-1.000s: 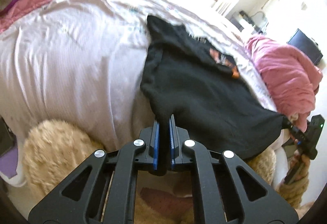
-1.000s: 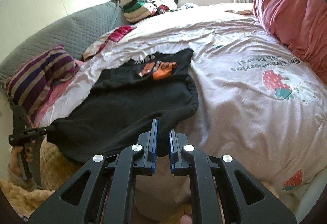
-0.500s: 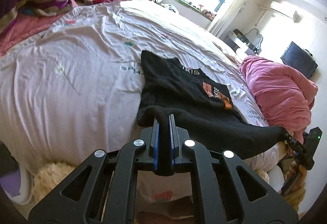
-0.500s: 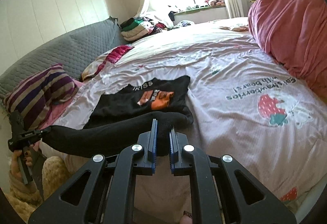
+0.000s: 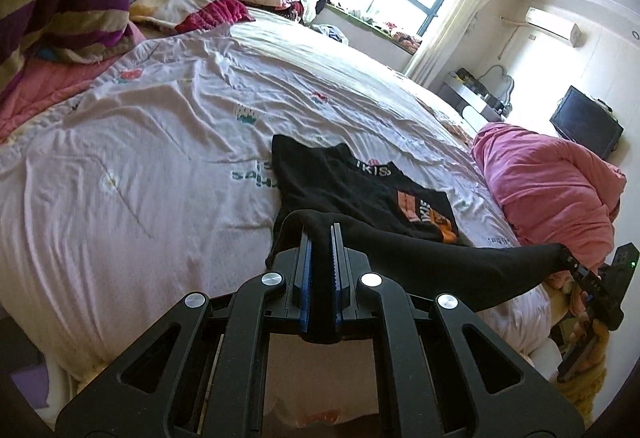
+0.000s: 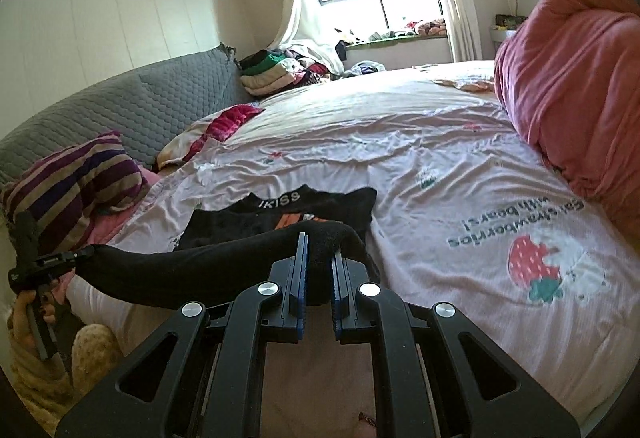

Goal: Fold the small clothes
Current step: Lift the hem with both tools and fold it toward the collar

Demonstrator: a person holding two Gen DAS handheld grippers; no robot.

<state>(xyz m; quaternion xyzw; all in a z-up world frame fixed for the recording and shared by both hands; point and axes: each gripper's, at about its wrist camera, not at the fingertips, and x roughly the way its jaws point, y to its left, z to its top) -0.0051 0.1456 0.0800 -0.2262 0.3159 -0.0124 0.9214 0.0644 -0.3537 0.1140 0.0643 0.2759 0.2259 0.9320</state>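
Left wrist view first: my left gripper [image 5: 320, 238] has its jaws clamped on the near corner of the black shirt [image 5: 352, 190], cloth bunched thick between the blue pads. The hem runs taut off to the right, where I can see my right gripper [image 5: 576, 266] pinching the other corner just in front of the pink duvet [image 5: 548, 194]. The far half of the shirt, collar and orange print showing, lies flat on the pale bedsheet [image 5: 140, 158]; the near half hangs lifted off it.

Right wrist view now: the right gripper [image 6: 318, 250] is clamped on its corner too, black fabric humped up between the pads. The hem stretches left to the left gripper [image 6: 76, 258], held in a hand [image 6: 30, 312] at the bed's edge, below the striped pillow [image 6: 76, 182]. The shirt [image 6: 320, 204] lies on the sheet in front of me, lettering at the neck readable.

My call: I'm mid-fold, bottom hem raised, bringing it over toward the collar. Next I need both corners carried forward together, level and taut, then laid down square on the shoulders before I let go. If one side leads, the fold goes crooked.
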